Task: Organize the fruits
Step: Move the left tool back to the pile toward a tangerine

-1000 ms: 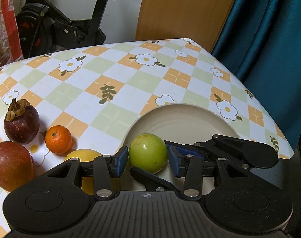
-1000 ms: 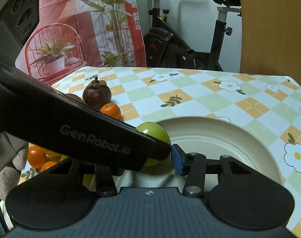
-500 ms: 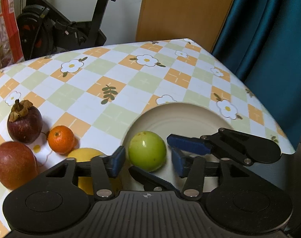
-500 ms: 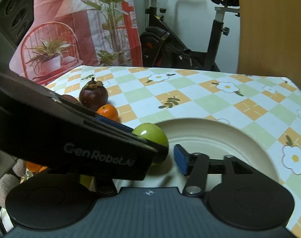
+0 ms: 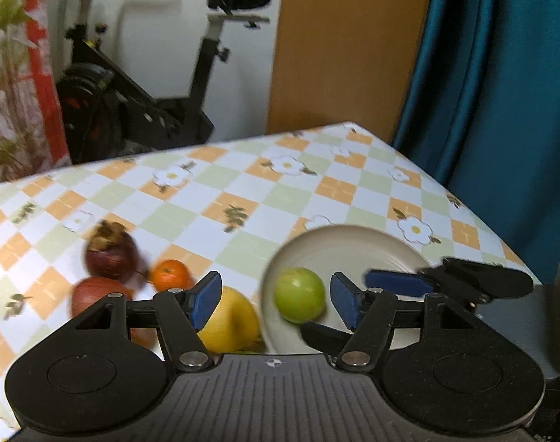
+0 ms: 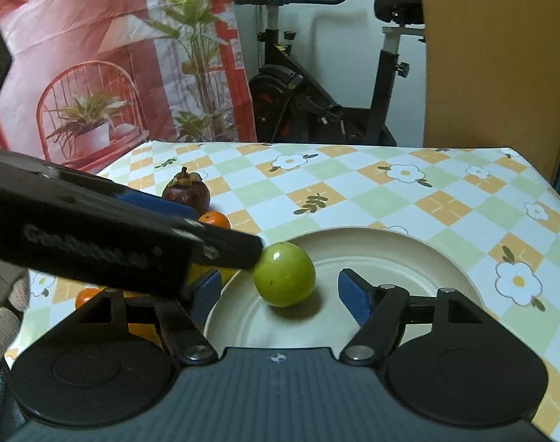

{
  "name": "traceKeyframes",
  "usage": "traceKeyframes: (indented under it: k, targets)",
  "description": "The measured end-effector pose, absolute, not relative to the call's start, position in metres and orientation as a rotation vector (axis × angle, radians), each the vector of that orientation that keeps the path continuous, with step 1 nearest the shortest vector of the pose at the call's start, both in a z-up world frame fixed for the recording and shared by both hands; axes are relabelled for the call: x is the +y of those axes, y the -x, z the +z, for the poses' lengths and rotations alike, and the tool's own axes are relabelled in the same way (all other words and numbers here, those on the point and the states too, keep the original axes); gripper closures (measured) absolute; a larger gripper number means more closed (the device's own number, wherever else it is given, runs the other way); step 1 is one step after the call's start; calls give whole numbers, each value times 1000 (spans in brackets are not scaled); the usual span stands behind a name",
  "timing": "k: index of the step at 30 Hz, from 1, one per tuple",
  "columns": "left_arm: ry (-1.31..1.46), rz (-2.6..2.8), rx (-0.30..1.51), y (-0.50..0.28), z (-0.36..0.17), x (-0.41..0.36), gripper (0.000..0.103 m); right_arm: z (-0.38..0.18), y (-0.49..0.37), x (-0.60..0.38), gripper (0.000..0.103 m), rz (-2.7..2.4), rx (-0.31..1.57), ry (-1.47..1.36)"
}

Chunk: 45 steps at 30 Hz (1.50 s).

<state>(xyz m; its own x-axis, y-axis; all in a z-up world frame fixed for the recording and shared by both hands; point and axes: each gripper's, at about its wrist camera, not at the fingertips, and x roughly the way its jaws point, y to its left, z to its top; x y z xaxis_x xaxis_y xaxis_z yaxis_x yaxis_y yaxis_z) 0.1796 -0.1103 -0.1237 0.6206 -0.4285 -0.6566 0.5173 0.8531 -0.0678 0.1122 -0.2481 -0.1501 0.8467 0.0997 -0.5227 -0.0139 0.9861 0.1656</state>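
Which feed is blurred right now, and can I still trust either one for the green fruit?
Left wrist view: motion-smeared, mangosteen worst, green fruit soft. Right wrist view: sharp, green fruit on the plate with a small highlight and shadow; trust it.

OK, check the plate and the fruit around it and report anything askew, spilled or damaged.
Nothing stands out. The green fruit sits whole on the plate, free of both sets of open jaws. The mangosteen, the small orange and the yellow fruit lie intact on the tablecloth. No spill shows.
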Motion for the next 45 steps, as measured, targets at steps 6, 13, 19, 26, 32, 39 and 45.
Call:
traceKeyframes:
  k: [6,13,19,26,32,39,45]
  targets:
    - [-111,-476,647,-158,-113,-80,35,-150,-91,-240,28,12,541,-221]
    - [-77,-402,605,-136,-104,-33,36,-151,-67,-224,28,15,490,-216]
    - [-33,-359,629,-127,-113,-1,37,-153,-61,-208,29,60,479,-201]
    - [-7,-336,687,-126,-136,18,47,-160,-62,-177,40,144,502,-106]
    - [-3,-355,697,-125,-140,18,50,-167,-65,-156,51,226,523,-34]
    - [-1,-359,725,-124,-149,20,50,-179,-68,-140,54,284,557,9]
    - [98,-299,723,-131,-146,43,50,-180,-68,-146,54,265,555,-20]
